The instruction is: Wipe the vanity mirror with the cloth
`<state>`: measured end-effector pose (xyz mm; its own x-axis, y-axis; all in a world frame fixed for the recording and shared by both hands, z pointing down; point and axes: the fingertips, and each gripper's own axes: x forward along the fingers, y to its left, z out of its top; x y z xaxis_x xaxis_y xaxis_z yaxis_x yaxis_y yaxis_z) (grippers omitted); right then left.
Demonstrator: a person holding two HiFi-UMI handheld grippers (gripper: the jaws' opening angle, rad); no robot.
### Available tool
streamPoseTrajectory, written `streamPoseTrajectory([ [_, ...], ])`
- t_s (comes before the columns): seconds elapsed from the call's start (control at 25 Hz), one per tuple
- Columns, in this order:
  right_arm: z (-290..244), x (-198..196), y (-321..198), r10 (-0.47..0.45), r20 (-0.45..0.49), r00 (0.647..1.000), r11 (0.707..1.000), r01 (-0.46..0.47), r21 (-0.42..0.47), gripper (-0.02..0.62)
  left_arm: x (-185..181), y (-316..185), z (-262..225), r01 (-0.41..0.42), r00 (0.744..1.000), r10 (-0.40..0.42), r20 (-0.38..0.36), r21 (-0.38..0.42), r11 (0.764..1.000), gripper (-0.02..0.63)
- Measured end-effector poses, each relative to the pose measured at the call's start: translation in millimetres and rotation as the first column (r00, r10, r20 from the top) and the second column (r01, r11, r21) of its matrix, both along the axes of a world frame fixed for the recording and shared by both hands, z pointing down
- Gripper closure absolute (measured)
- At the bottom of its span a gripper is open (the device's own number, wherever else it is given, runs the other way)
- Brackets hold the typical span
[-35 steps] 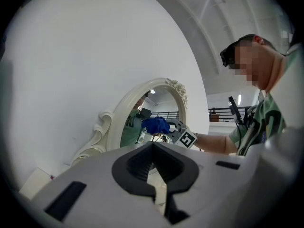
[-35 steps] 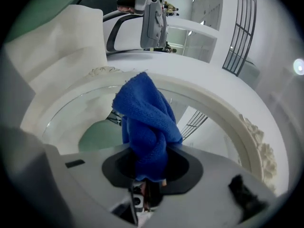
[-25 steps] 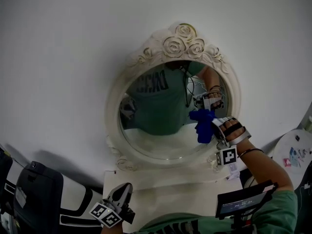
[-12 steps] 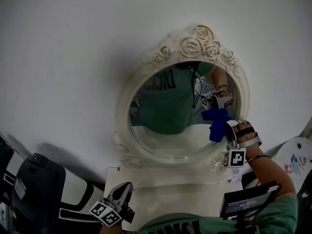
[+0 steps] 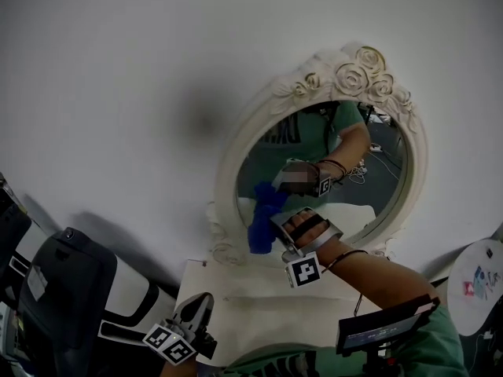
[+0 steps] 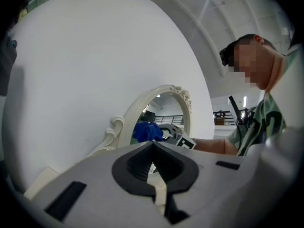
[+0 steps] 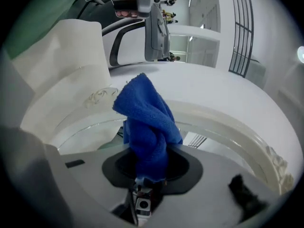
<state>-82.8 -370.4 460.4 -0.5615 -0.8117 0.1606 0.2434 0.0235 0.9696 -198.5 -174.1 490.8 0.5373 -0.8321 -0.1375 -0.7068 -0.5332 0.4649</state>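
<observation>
An oval vanity mirror (image 5: 393,151) in a cream frame carved with roses leans against the white wall. My right gripper (image 5: 277,228) is shut on a blue cloth (image 5: 262,220), which is pressed against the lower left of the glass by the frame. In the right gripper view the blue cloth (image 7: 147,125) stands bunched up out of the jaws, against the mirror's rim (image 7: 228,127). My left gripper (image 5: 196,314) hangs low over the cream table, its jaws closed together with nothing between them. The left gripper view shows the mirror (image 6: 164,115) and cloth (image 6: 147,131) from the side.
The mirror stands on a cream tabletop (image 5: 236,301). A black-and-white chair (image 5: 71,297) sits at the lower left. A round white table (image 5: 479,277) lies at the right edge. A black device (image 5: 385,328) is on the person's chest.
My right gripper has swept the blue cloth from the right side of the glass across to its lower left edge. The head view has shifted, so the mirror now sits further right. The left gripper has stayed put.
</observation>
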Motion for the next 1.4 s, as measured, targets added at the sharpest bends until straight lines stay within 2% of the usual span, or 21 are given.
streamPoseTrajectory([
  [0.12, 17.9, -42.9, -5.3, -0.035, -0.021, 0.999, 0.999, 0.035, -0.015, 0.489, -13.0, 6.5, 2.0, 0.032, 0.999, -0.032, -0.004, -0.002, 0.999, 0.600],
  [0.24, 33.6, -65.7, -14.9, -0.022, -0.034, 0.999, 0.999, 0.021, -0.033, 0.489, -23.8, 12.3, 5.1, 0.061, 0.998, -0.061, -0.009, -0.006, 0.998, 0.600],
  [0.36, 41.7, -68.7, -20.2, 0.005, -0.030, 1.000, 0.999, -0.007, -0.053, 0.488, -30.4, 14.0, 8.9, 0.077, 0.997, -0.078, -0.010, -0.015, 0.997, 0.600],
  [0.52, 48.2, -54.8, -19.7, 0.009, -0.028, 1.000, 0.996, -0.012, -0.088, 0.488, -20.6, 7.8, 7.9, 0.053, 0.999, -0.054, -0.005, -0.018, 0.998, 0.600],
  [0.72, 57.3, 10.5, -18.9, 0.062, -0.038, 0.997, 0.992, -0.066, -0.105, 0.489, -4.1, -2.4, 4.3, 0.004, 1.000, -0.004, 0.006, -0.015, 1.000, 0.600],
  [1.0, 59.3, 140.1, -20.3, 0.240, -0.051, 0.970, 0.966, -0.243, -0.088, 0.489, 23.7, -16.8, 1.4, -0.069, 0.997, 0.069, 0.017, -0.015, 0.998, 0.600],
  [1.16, 60.5, 220.6, -21.7, 0.370, -0.082, 0.925, 0.926, -0.374, -0.047, 0.489, 36.8, -21.9, -2.4, -0.102, 0.995, 0.102, 0.022, -0.008, 0.995, 0.600],
  [1.28, 66.4, 274.5, -20.2, 0.463, -0.099, 0.881, 0.881, -0.469, -0.056, 0.489, 40.1, -24.3, -2.8, -0.109, 0.994, 0.110, 0.022, -0.011, 0.994, 0.600],
  [1.4, 70.0, 307.7, -19.4, 0.532, -0.093, 0.841, 0.838, -0.539, -0.080, 0.489, 41.3, -25.2, -2.3, -0.110, 0.994, 0.110, 0.022, -0.013, 0.994, 0.600],
])
